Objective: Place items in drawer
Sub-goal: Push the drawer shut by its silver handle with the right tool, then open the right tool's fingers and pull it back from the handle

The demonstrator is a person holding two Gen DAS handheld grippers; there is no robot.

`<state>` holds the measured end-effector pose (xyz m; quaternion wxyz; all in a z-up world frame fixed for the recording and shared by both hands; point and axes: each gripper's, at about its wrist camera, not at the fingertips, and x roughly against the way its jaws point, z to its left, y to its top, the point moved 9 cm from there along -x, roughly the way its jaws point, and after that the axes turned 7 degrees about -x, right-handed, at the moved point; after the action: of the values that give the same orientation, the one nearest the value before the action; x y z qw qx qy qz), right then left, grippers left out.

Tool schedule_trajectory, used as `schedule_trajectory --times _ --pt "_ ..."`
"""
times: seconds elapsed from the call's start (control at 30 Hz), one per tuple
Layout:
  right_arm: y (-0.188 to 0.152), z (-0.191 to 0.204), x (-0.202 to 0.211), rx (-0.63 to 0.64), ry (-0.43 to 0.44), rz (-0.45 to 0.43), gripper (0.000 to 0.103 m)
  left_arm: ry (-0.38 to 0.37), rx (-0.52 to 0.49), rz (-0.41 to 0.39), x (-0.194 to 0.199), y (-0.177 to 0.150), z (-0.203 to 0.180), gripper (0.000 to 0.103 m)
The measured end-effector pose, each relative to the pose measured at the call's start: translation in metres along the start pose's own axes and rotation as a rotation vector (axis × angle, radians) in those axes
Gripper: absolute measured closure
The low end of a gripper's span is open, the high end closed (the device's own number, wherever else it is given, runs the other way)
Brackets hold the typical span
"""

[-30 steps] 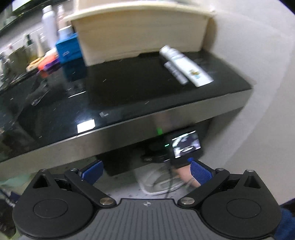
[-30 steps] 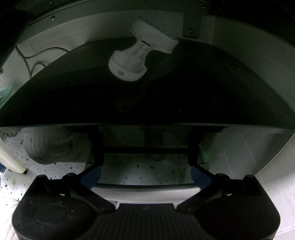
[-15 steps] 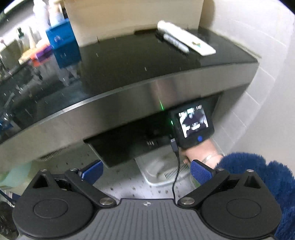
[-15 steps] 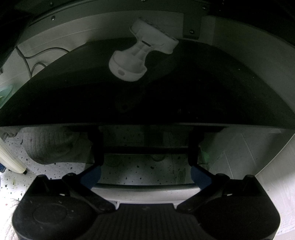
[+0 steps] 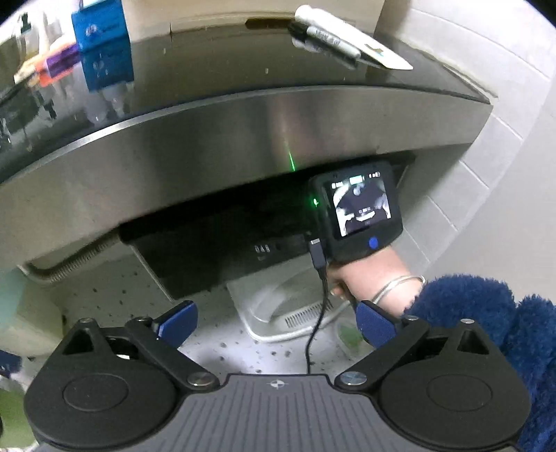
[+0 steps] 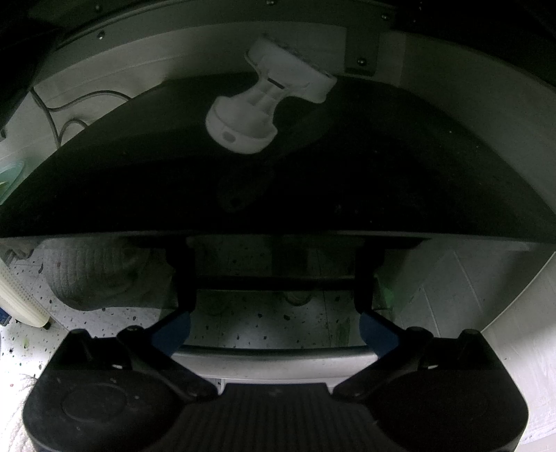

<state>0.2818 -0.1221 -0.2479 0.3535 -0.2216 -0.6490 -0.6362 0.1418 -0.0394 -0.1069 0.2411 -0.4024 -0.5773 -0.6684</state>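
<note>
My left gripper (image 5: 274, 323) is open and empty, held low in front of the steel counter edge (image 5: 208, 139). Under the counter a dark drawer (image 5: 222, 250) stands pulled out. The other hand-held gripper's camera back (image 5: 358, 212) sits at the drawer's right front. On the black countertop lie a white tube (image 5: 351, 41) and a dark pen-like stick (image 5: 323, 52). My right gripper (image 6: 274, 330) is open and straddles the drawer's front rim (image 6: 271, 354). A white handled object (image 6: 264, 111) lies at the back of the dark drawer floor (image 6: 278, 180).
A blue box (image 5: 100, 31) and orange and purple items (image 5: 55, 66) stand at the counter's far left. A pale wooden box (image 5: 215, 14) stands at the back. A white floor basin (image 5: 288, 313) and speckled floor lie below the drawer. A tiled wall (image 5: 486, 167) is at the right.
My left gripper has dropped lower and nearer to the counter edge, so the countertop has slid up in view and the drawer shows larger. The right gripper has not moved.
</note>
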Motion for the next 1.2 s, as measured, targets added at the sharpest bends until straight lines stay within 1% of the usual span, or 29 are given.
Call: schedule_trajectory --times 0.13,0.23,0.37,0.53,0.63,0.73,0.8,0.87,1.0,1.1,1.2 --pt "-0.001 0.0 0.001 -0.002 0.002 -0.014 0.0 0.008 -0.02 0.003 -0.002 -0.006 0.0 0.004" --pt "-0.001 0.0 0.002 -0.003 0.004 -0.025 0.0 0.057 -0.016 0.008 -0.003 -0.01 0.006 0.004" --pt "-0.002 0.001 0.008 -0.001 0.015 -0.041 0.0 0.092 -0.01 -0.009 -0.001 -0.013 0.015 0.004" --pt "-0.005 -0.002 0.026 0.016 0.041 -0.064 0.0 0.065 0.041 -0.015 -0.007 -0.017 0.024 0.004" --pt "-0.01 -0.004 0.04 0.03 0.046 -0.071 0.0 0.034 0.079 -0.012 -0.014 -0.02 0.03 0.004" --pt "-0.013 -0.007 0.058 0.031 0.053 -0.085 0.0 0.054 0.122 -0.019 -0.017 -0.023 0.038 0.004" --pt "-0.014 -0.007 0.069 0.032 0.058 -0.088 0.0 0.069 0.132 -0.031 -0.016 -0.023 0.042 0.004" --pt "-0.014 -0.006 0.079 0.044 0.04 -0.085 0.0 0.09 0.125 -0.035 -0.015 -0.024 0.045 0.004" --pt "-0.015 -0.003 0.104 0.036 0.017 -0.118 0.0 0.147 0.095 -0.026 -0.012 -0.026 0.052 0.004" --pt "-0.016 -0.003 0.125 0.002 -0.029 -0.137 0.0 0.146 0.084 -0.024 -0.007 -0.028 0.057 0.004" --pt "-0.016 0.001 0.148 0.001 -0.037 -0.178 0.0 0.13 0.086 -0.021 -0.003 -0.031 0.057 0.004"
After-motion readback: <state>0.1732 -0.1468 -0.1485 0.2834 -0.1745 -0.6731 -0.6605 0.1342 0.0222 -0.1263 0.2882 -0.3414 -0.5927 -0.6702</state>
